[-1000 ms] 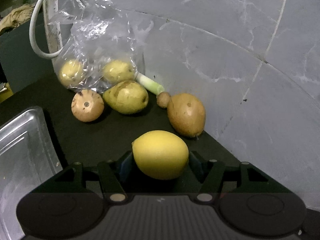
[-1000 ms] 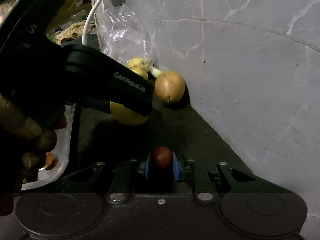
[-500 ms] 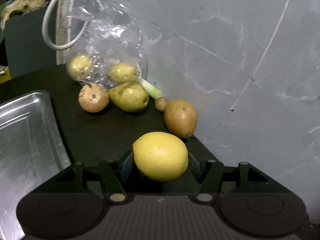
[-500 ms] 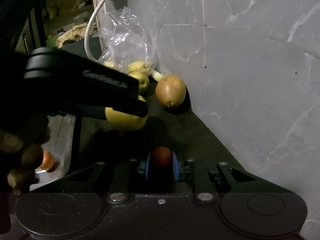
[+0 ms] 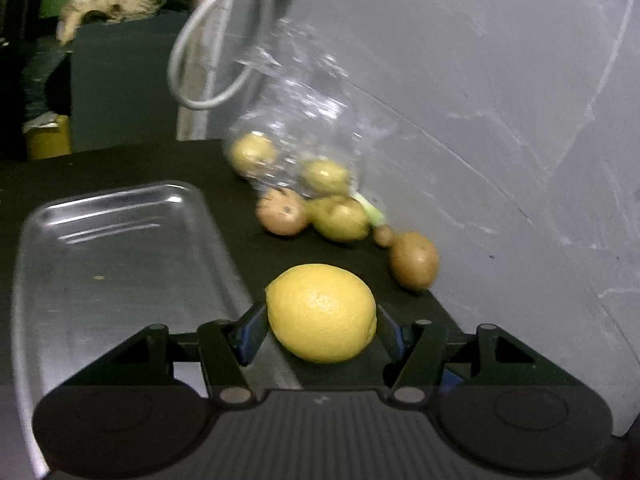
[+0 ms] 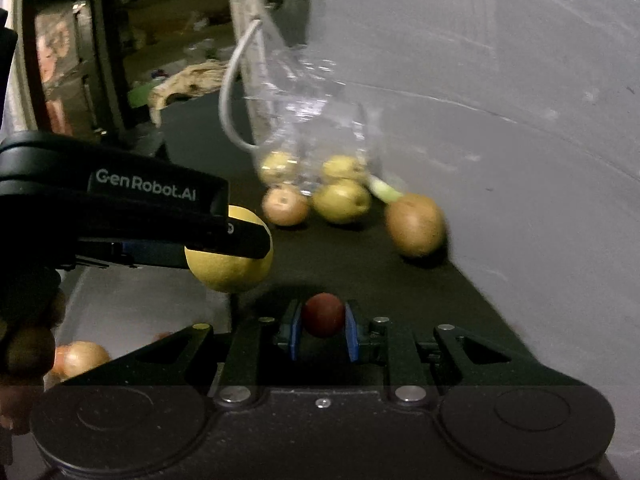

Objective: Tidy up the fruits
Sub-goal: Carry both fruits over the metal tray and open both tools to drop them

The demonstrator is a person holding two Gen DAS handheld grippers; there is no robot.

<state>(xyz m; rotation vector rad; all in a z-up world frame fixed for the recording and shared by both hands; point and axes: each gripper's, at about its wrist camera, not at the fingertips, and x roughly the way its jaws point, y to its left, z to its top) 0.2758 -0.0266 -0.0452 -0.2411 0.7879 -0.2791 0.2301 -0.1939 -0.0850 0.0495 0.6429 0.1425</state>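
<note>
- While both grippers carry fruit, the tray lies ahead-left of the left gripper.
- Left gripper: clamped on lemon, long axis crosswise between the jaws; nearer the tray.
- Right gripper: narrow, pinching small red fruit; tray to its left.
- Desk: loose pears ahead.

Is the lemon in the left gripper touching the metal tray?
Apart. In the right wrist view the lemon hangs clamped in the left gripper, with open space beneath it above the tray.
</note>
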